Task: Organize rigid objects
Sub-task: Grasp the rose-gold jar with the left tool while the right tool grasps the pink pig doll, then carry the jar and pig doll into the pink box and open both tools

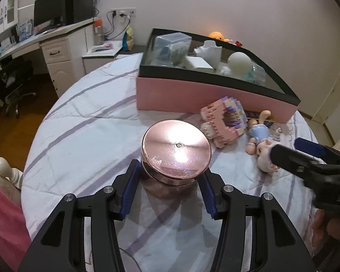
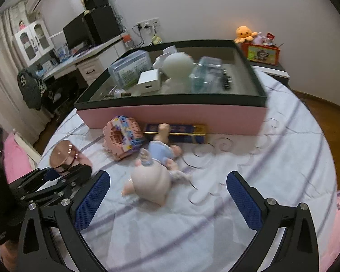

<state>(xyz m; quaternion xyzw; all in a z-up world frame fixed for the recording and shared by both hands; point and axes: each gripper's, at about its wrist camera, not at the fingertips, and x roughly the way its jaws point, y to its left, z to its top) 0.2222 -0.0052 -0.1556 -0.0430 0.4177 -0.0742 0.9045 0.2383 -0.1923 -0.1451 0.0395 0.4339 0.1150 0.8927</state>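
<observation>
A round rose-gold jar (image 1: 175, 154) with a shiny lid sits between the blue pads of my left gripper (image 1: 170, 176), which is shut on its sides; it also shows in the right wrist view (image 2: 64, 156). My right gripper (image 2: 167, 181) is open and empty, just short of a doll (image 2: 151, 181) in a blue outfit lying on the bed. A pink block model (image 2: 122, 136) and a dark blue flat box (image 2: 183, 132) lie in front of the pink storage box (image 2: 170, 117), which holds several items.
The striped white bedspread (image 1: 83, 136) covers the surface. A desk (image 1: 40, 38) with a monitor stands at the far left beyond the bed edge. An orange plush (image 2: 243, 32) sits on a stand behind the box. My right gripper shows in the left wrist view (image 1: 290, 148).
</observation>
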